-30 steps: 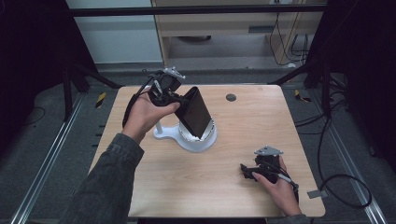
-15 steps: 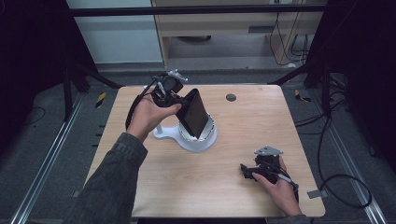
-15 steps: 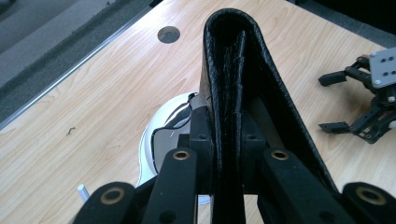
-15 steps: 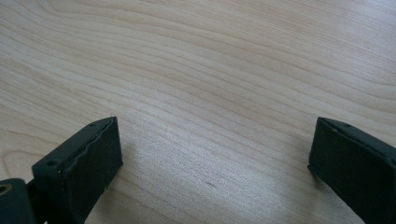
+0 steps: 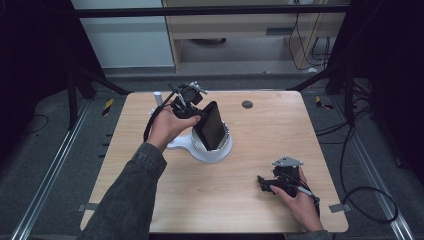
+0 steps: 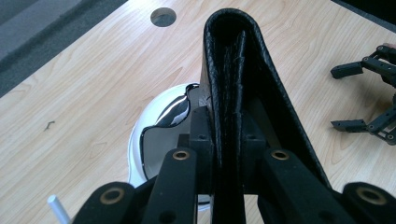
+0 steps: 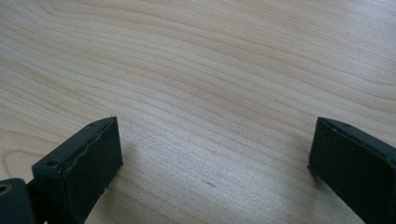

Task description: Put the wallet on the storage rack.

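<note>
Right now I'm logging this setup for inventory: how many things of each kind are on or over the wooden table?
Black hand-held grippers: 2 (left, right)
Black leather wallet-like case: 1
White round stand with glossy black inside: 1
Small white stick: 1
Total: 5

Black leather wallet (image 5: 210, 126), upright, edge-on, over white round stand (image 5: 210, 150)

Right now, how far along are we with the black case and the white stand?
Done: the left tongs are shut on the black case, which is lifted and upright over the white stand. In hand: positioning it above the stand's round base; whether it touches cannot be told. Left: seating and releasing it, probably. The right tongs rest open on the table, idle.
</note>
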